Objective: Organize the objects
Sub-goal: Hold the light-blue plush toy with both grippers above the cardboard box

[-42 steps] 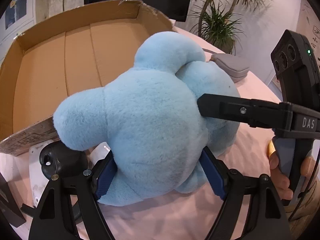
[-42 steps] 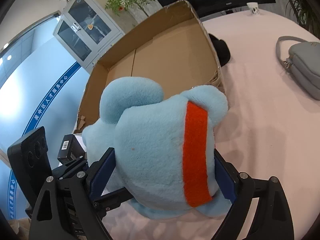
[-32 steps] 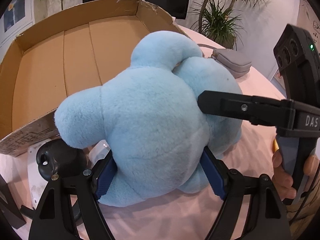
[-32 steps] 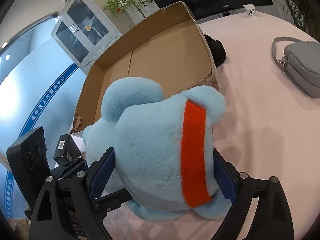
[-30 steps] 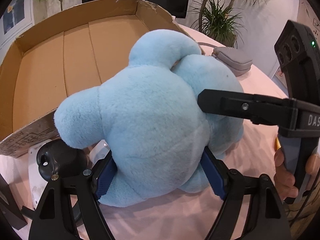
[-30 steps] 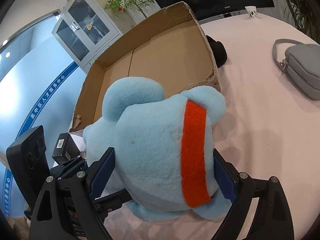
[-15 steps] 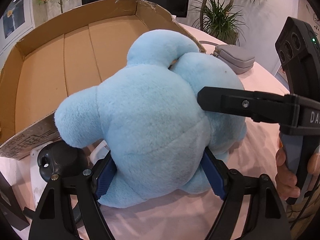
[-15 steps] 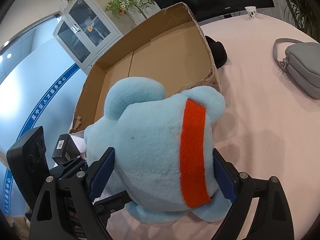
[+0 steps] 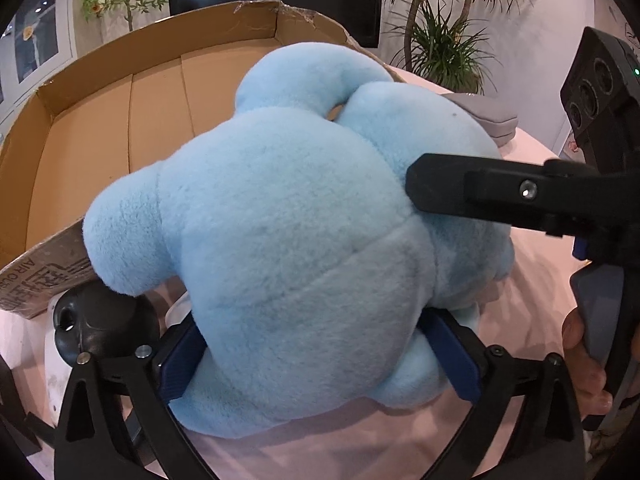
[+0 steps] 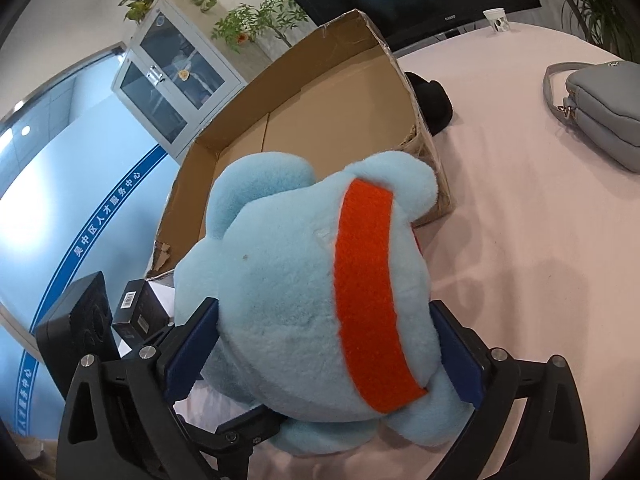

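Note:
A big light-blue plush toy (image 9: 288, 248) with an orange stripe (image 10: 368, 304) fills both views. My left gripper (image 9: 320, 356) is shut on its lower body, blue pads pressing each side. My right gripper (image 10: 324, 348) is shut on it from the other side; one of its fingers (image 9: 472, 192) shows in the left wrist view pressing into the plush. The toy is held over the pink table (image 10: 540, 240), just in front of a large open cardboard box (image 9: 120, 112), which also shows in the right wrist view (image 10: 320, 120).
A grey handbag (image 10: 596, 108) lies on the table at the right. A black hat (image 10: 434, 100) sits behind the box corner. Small black boxes (image 10: 136, 312) lie at the box's near left. A paper cup (image 10: 496, 20) stands far back.
Both grippers have kept their hold on the plush toy and lifted it slightly, bringing it a little closer to the box. The grip looks the same.

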Demonstrator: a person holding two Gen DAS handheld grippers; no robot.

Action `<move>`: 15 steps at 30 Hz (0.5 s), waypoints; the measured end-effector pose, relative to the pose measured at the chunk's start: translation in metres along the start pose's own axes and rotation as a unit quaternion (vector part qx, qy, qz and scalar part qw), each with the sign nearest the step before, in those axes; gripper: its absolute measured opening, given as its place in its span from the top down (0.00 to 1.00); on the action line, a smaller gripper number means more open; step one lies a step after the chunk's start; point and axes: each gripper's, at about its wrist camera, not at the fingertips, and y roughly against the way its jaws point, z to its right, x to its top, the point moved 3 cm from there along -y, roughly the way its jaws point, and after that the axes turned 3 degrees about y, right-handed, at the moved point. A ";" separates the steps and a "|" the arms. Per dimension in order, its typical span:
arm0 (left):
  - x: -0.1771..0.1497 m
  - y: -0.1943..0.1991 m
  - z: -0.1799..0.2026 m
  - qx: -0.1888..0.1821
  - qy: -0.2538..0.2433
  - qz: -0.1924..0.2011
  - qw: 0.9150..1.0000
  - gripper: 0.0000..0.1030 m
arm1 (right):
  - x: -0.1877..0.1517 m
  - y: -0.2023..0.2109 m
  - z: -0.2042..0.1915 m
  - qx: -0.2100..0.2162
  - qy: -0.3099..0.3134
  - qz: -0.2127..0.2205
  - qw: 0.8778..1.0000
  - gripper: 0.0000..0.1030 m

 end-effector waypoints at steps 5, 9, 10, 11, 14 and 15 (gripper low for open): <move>-0.001 0.002 -0.003 -0.008 0.003 0.006 1.000 0.02 | -0.001 -0.001 -0.005 -0.004 0.009 0.012 1.000 0.03; -0.002 0.003 -0.005 -0.011 0.005 0.008 1.000 0.02 | 0.001 -0.003 -0.006 -0.003 0.011 0.017 1.000 0.02; -0.002 0.003 -0.005 -0.011 0.005 0.008 1.000 0.02 | 0.001 -0.003 -0.006 -0.002 0.011 0.016 1.000 0.02; -0.002 0.003 -0.005 -0.011 0.005 0.008 1.000 0.02 | 0.000 -0.003 -0.005 -0.001 0.010 0.016 1.000 0.02; -0.004 0.004 -0.005 -0.012 0.006 0.008 1.000 0.01 | 0.000 -0.003 -0.005 -0.001 0.010 0.016 1.000 0.02; -0.004 0.004 -0.006 -0.012 0.006 0.008 1.000 0.01 | 0.000 -0.003 -0.005 -0.001 0.010 0.016 1.000 0.02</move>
